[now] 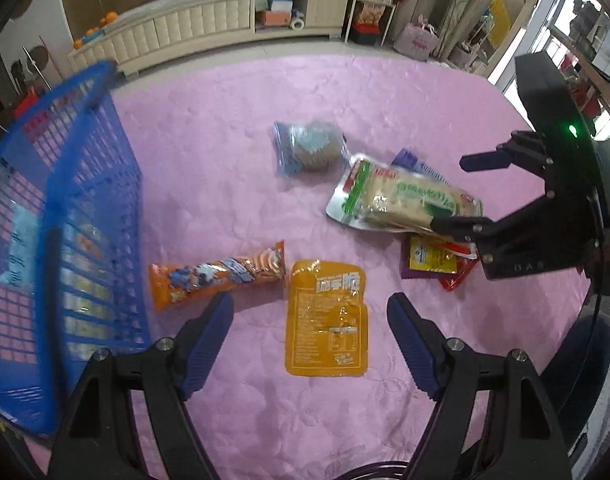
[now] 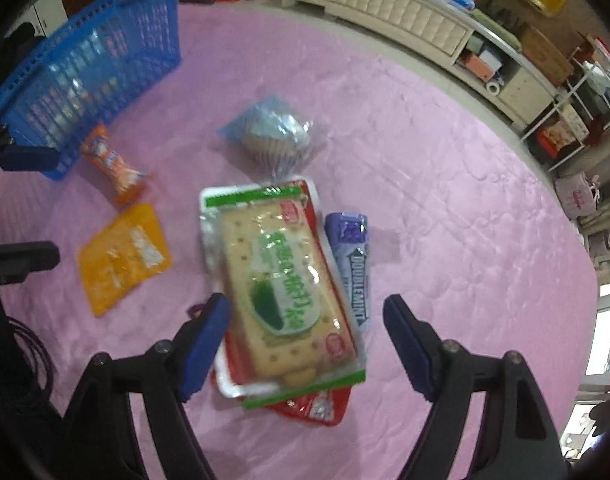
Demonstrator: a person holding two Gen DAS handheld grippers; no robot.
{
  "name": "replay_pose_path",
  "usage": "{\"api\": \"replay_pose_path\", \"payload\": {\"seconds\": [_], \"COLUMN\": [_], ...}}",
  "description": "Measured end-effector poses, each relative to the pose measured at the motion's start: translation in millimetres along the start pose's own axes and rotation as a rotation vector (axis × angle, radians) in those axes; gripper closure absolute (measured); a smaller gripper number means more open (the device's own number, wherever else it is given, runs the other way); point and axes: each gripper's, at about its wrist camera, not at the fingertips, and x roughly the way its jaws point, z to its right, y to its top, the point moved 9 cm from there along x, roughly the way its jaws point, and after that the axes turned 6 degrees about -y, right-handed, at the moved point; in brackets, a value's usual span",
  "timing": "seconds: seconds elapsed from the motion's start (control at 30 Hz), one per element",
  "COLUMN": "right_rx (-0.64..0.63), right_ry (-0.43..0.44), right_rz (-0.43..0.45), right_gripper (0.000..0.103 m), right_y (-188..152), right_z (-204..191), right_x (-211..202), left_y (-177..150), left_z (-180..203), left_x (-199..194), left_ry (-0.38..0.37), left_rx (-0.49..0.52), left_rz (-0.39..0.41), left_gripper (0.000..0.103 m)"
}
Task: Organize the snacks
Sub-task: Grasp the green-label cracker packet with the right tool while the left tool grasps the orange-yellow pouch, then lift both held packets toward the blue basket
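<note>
Snacks lie on a pink blanket (image 1: 245,92). My left gripper (image 1: 311,300) is open just above a flat yellow pouch (image 1: 327,320), with an orange biscuit roll (image 1: 217,276) beside its left finger. My right gripper (image 2: 305,304) is open over a green-and-white cracker pack (image 2: 281,280). That pack lies between the fingers on top of a red packet (image 2: 321,408); the right pad stands clear of it. A purple Doublemint gum pack (image 2: 355,264) lies alongside, and a blue bag holding a muffin (image 2: 277,136) is farther off. The blue basket (image 1: 65,208) holds several packets.
The basket (image 2: 97,64) stands at the blanket's left edge, close to my left gripper (image 2: 29,208). A yellow packet (image 1: 433,258) sits under the cracker pack (image 1: 401,200), by my right gripper (image 1: 465,192). A low white cabinet (image 1: 209,20) runs along the floor beyond the blanket.
</note>
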Motion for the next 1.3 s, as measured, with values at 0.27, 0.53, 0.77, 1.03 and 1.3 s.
{"api": "replay_pose_path", "payload": {"seconds": [0.27, 0.53, 0.77, 1.03, 1.3], "right_rx": [-0.066, -0.142, -0.094, 0.007, 0.057], "right_ry": [0.019, 0.001, 0.014, 0.035, 0.035], "right_rz": [0.019, -0.025, 0.013, 0.056, 0.072], "right_gripper": [0.025, 0.028, 0.041, 0.042, 0.042], "right_y": [11.2, 1.7, -1.5, -11.7, -22.1], "right_z": [-8.9, -20.5, -14.0, -11.8, -13.4], "right_x": [1.9, 12.8, 6.7, -16.5, -42.4], "left_y": [-9.7, -22.1, -21.9, -30.2, -27.8], "left_z": [-2.9, 4.3, 14.8, 24.0, 33.9], "left_x": [35.6, 61.2, 66.4, 63.6, 29.8], "left_ry": [-0.009, -0.021, 0.047, 0.029, -0.032], "left_rx": [0.026, 0.055, 0.159, 0.161, 0.11], "left_rz": [-0.074, -0.144, -0.121, -0.116, -0.033], "left_gripper": [0.026, 0.026, 0.042, 0.067, 0.069]}}
